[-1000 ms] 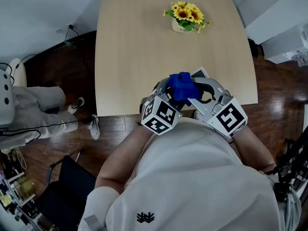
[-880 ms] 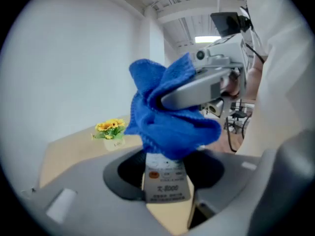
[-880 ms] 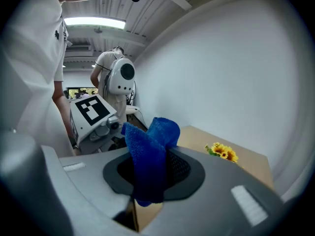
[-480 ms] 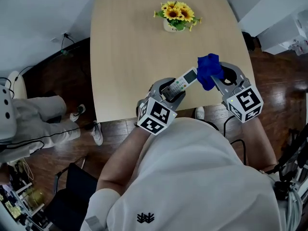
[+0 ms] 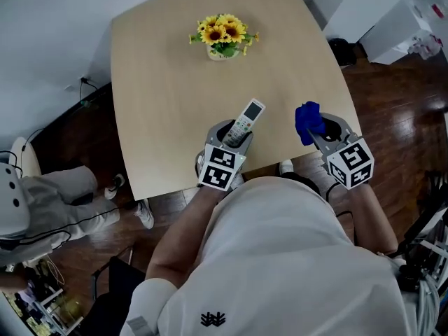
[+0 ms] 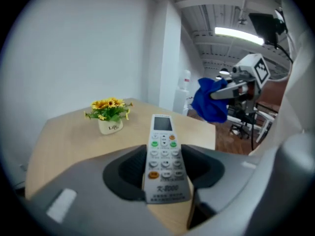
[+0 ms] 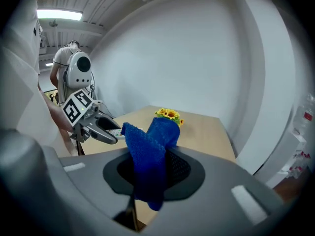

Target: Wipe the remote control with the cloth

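Light wood bench [image 5: 168,68] on a dark plank floor [image 5: 392,96], white walls behind. A small white pot of sunflowers [image 5: 222,35] stands near the far edge. The pot has a short dark word on its front, too small to read with certainty.

Left tool [image 5: 233,135]: clenched on the near end of the remote [image 5: 243,122]. The remote projects forward over the near part of the bench, button face up. It is light grey with a small screen at the far end, two green keys and one orange key below it, and rows of pale keys with an orange one lower left. The print near the gripped end reads roughly "X-8000", first characters uncertain.

Right tool [image 5: 323,133]: clamped on the blue cloth [image 5: 308,122]. The cloth is bunched, standing up above the jaws with a fold hanging beneath, by the near right corner of the bench.

The two tools are held apart, cloth not touching the remote. Each tool carries a black-and-white marker cube.

A white rounded machine [image 7: 76,68] stands in the background beyond the left tool.
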Tool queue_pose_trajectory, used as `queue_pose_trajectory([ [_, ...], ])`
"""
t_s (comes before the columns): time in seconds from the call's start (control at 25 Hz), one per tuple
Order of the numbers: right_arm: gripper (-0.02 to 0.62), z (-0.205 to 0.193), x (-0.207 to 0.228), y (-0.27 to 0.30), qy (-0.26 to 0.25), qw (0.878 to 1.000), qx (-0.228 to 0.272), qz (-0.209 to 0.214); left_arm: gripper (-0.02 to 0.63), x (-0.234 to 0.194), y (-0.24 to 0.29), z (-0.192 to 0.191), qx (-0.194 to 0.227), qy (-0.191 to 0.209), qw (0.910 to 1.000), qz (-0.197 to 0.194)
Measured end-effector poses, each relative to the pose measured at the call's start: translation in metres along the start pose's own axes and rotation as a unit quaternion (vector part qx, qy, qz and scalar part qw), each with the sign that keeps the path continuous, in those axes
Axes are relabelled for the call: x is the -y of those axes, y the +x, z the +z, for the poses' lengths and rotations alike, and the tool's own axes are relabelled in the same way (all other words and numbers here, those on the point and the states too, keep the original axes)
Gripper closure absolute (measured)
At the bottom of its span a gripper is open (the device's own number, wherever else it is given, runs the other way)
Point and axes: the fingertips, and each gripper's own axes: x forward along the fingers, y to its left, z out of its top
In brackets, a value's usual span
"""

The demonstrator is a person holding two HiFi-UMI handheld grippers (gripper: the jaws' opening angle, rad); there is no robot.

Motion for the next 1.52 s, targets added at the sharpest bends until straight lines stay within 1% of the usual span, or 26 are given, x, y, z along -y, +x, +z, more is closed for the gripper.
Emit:
queue_pose_trajectory([
  [0.16, 0.517, -0.023, 0.015, -0.014, 0.018, 1.000, -0.007, 0.010, 0.370, 0.001, 0.035, -0.004, -0.036, -0.068, 0.9970, 0.014],
  [0.24, 0.517, -0.032, 0.026, -0.023, 0.023, 1.000, -0.007, 0.014, 0.370, 0.001, 0.055, -0.007, -0.051, -0.099, 0.9934, 0.027],
  [0.32, 0.517, -0.038, 0.040, -0.033, 0.025, 1.000, -0.006, 0.017, 0.370, 0.000, 0.074, -0.010, -0.064, -0.130, 0.9882, 0.049],
  [0.4, 0.517, -0.045, 0.053, -0.041, 0.028, 0.999, -0.007, 0.020, 0.368, -0.006, 0.090, -0.016, -0.073, -0.167, 0.9800, 0.081],
  [0.48, 0.517, -0.054, 0.064, -0.050, 0.033, 0.999, -0.007, 0.024, 0.368, -0.011, 0.103, -0.023, -0.077, -0.210, 0.9684, 0.110],
  [0.6, 0.517, -0.070, 0.081, -0.063, 0.044, 0.999, -0.003, 0.025, 0.368, -0.009, 0.123, -0.035, -0.085, -0.265, 0.9513, 0.133],
  [0.68, 0.517, -0.078, 0.092, -0.070, 0.048, 0.998, 0.000, 0.029, 0.368, -0.006, 0.135, -0.041, -0.090, -0.286, 0.9432, 0.143],
  [0.8, 0.517, -0.090, 0.108, -0.080, 0.050, 0.998, 0.001, 0.041, 0.368, -0.001, 0.149, -0.049, -0.104, -0.295, 0.9347, 0.169],
  [0.96, 0.517, -0.107, 0.132, -0.093, 0.046, 0.997, 0.005, 0.062, 0.368, 0.005, 0.170, -0.056, -0.124, -0.293, 0.9264, 0.202],
  [1.04, 0.517, -0.113, 0.142, -0.099, 0.047, 0.997, 0.006, 0.068, 0.367, 0.006, 0.175, -0.060, -0.131, -0.301, 0.9213, 0.208],
  [1.16, 0.517, -0.115, 0.145, -0.103, 0.053, 0.996, 0.009, 0.068, 0.367, 0.005, 0.173, -0.069, -0.148, -0.315, 0.9155, 0.202],
  [1.24, 0.517, -0.118, 0.146, -0.105, 0.060, 0.996, 0.012, 0.068, 0.354, 0.005, 0.172, -0.074, -0.161, -0.312, 0.9162, 0.193],
  [1.32, 0.517, -0.122, 0.143, -0.109, 0.074, 0.995, 0.017, 0.071, 0.351, 0.006, 0.167, -0.077, -0.171, -0.300, 0.9193, 0.189],
  [1.36, 0.517, -0.123, 0.141, -0.111, 0.081, 0.994, 0.019, 0.074, 0.320, 0.006, 0.163, -0.077, -0.175, -0.294, 0.9207, 0.188],
  [1.52, 0.517, -0.124, 0.148, -0.111, 0.088, 0.992, 0.025, 0.091, 0.314, 0.012, 0.156, -0.063, -0.167, -0.273, 0.9282, 0.189],
])
